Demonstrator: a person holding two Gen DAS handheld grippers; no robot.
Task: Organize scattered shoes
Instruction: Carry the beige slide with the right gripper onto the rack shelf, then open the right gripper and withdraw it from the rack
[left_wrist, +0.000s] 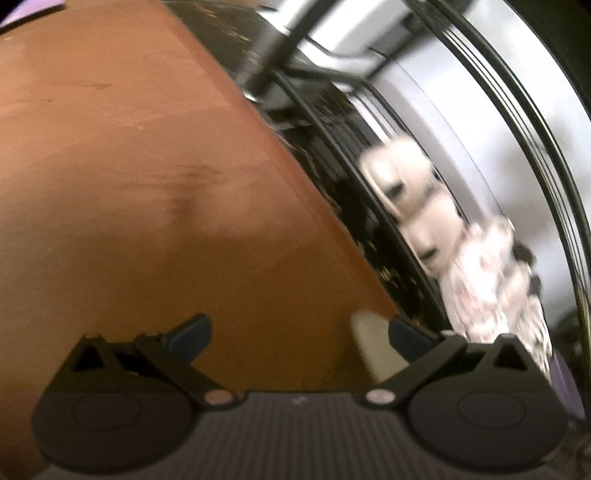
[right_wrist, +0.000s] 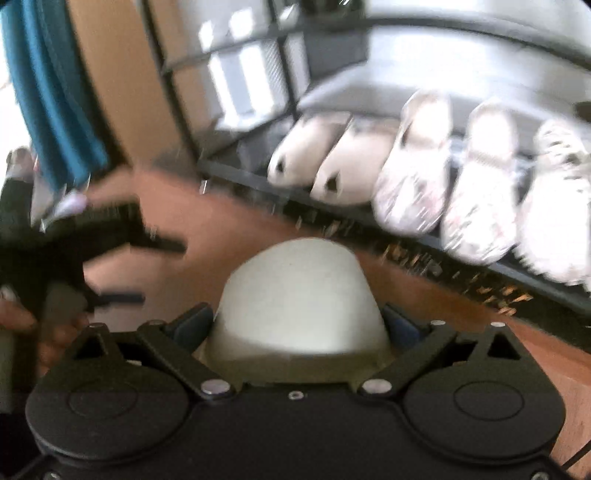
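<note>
While right gripper (right_wrist: 299, 325) fingers clamp wide on white shoe (right_wrist: 295, 295); left gripper (left_wrist: 299, 332) fingers spread, empty.

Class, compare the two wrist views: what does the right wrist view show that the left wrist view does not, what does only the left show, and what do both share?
Only the right wrist view: a white shoe between the right gripper pads, a teal cloth, and five pale shoes in a row on the rack shelf.

Only the left wrist view: the left gripper open with nothing between its fingers, over a wide stretch of bare floor.

Both: the brown floor, the dark shoe rack and pale shoes, blurred.
</note>
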